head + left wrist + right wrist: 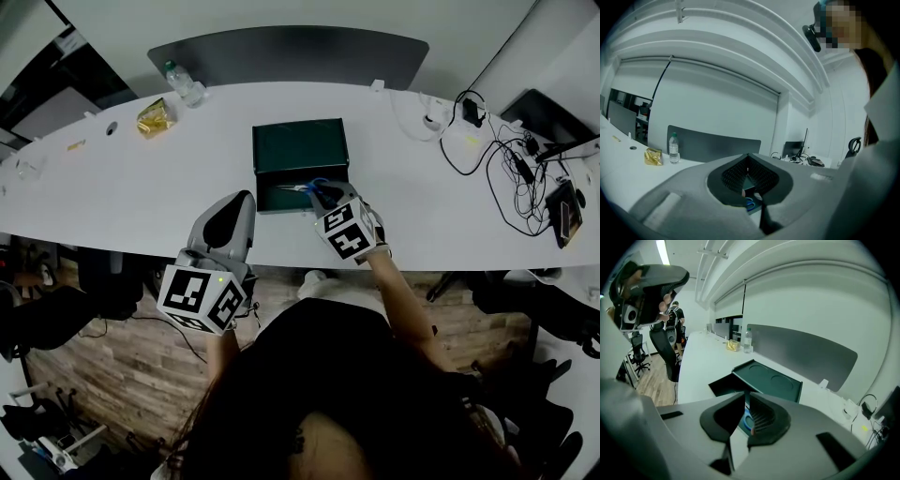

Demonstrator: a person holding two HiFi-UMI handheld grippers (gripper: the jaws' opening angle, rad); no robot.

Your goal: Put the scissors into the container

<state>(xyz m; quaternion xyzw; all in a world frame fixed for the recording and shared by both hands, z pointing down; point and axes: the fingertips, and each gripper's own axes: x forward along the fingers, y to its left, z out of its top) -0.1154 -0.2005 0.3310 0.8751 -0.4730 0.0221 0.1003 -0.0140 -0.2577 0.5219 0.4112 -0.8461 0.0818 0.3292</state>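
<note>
Inside container point(300, 142) front edge, right hand-held gripper point(325, 196) clamps scissors point(295, 187); left hand-held gripper point(239, 199) closed at table point(141, 192) edge.

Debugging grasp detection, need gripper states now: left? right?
Left gripper: closed, empty.
Right gripper: nearly closed, scissors handle in the gap; grip cannot be told.
</note>
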